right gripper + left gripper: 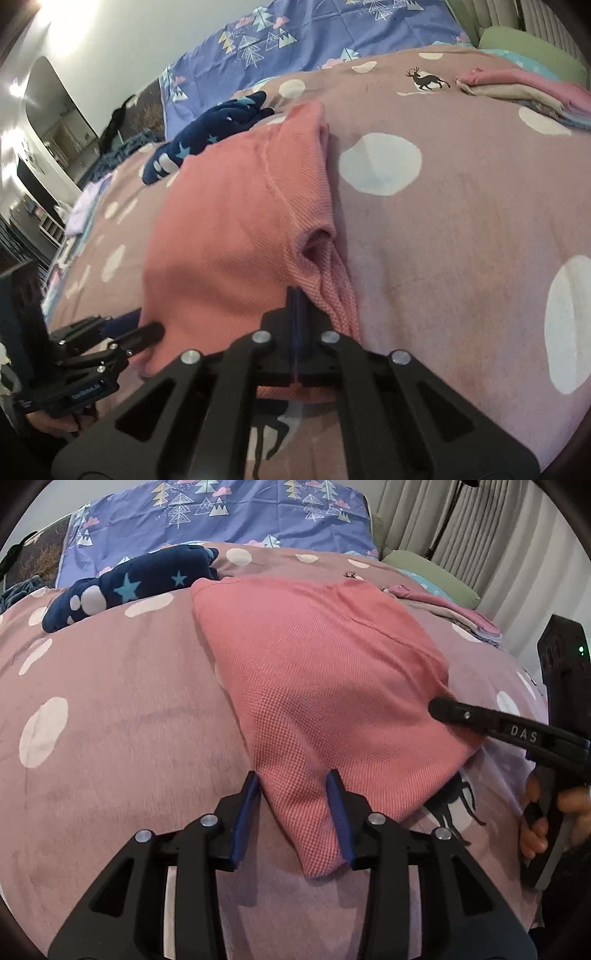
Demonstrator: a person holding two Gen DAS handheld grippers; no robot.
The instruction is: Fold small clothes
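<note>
A folded pink knit garment [314, 664] [221, 221] lies on the mauve spotted bedspread [110, 720] [461, 240]. In the left wrist view my left gripper [293, 773] stands open, its blue pads on either side of the garment's near corner without pressing it. It shows again at the lower left of the right wrist view, left gripper [147, 323] at the garment's edge. My right gripper [296, 291] is shut on the garment's bunched right edge, where the pleats run up to its tip. The right gripper [437, 709] reaches in from the right, held by a hand [535, 827].
A navy star-patterned garment [140, 583] [207, 144] lies beyond the pink one. A stack of folded clothes [461, 616] [535, 92] sits at the far right. A blue tree-print sheet [240, 517], a green pillow [436, 576] and curtains [461, 517] are behind.
</note>
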